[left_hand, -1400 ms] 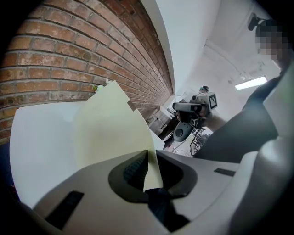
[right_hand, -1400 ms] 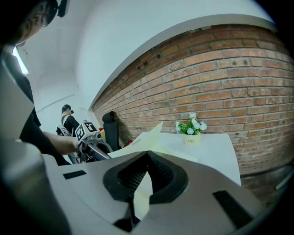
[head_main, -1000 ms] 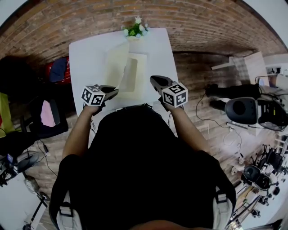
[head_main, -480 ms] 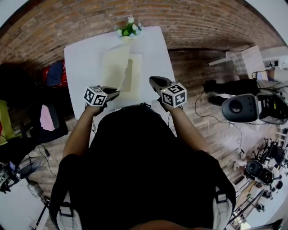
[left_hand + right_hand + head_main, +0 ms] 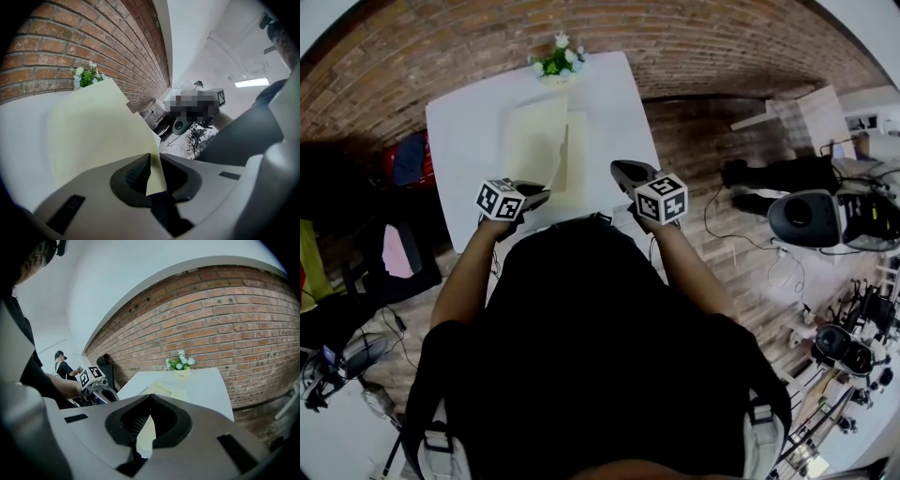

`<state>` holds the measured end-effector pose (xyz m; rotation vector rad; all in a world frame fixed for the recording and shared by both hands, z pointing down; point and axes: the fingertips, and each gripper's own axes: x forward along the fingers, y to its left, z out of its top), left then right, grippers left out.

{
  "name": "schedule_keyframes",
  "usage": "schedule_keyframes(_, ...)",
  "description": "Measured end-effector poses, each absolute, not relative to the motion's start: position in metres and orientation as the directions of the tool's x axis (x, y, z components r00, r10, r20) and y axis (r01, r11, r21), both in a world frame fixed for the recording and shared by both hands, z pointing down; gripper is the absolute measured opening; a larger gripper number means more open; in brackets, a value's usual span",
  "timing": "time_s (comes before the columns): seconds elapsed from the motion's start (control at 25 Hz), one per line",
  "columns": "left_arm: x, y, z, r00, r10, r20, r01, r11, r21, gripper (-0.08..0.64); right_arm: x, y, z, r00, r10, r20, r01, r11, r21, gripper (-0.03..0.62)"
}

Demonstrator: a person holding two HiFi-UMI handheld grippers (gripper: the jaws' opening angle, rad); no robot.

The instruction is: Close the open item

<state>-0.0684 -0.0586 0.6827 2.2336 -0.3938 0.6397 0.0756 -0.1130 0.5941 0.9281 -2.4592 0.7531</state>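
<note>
A pale yellow folder lies open on the white table. Its cover stands raised, and the head view catches it nearly edge-on. My left gripper is shut on the cover's near corner, with the sheet rising from the jaws toward the flowers. In the head view that gripper sits at the folder's near left. My right gripper is shut on a pale yellow edge that shows between its pads. It sits at the folder's near right edge. What lies inside the folder is hidden.
A small pot of flowers stands at the table's far edge against the brick wall. A dark chair with pink cloth is on the left. Machines and cables crowd the floor on the right. My body hides the table's near edge.
The raised cover has swung over further and now hides more of the folder's inside. Both grippers have shifted a little along with it.
</note>
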Motion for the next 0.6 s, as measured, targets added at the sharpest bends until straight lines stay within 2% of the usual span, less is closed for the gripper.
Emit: schedule_keyframes(0.6,-0.044,-0.059,0.702,0.816,-0.014,0.578,-0.444,-0.656,0.610,0.051,0.103,-0.110,0.610,-0.674,-0.472,0.567,-0.717,0.604,-0.349,0.021)
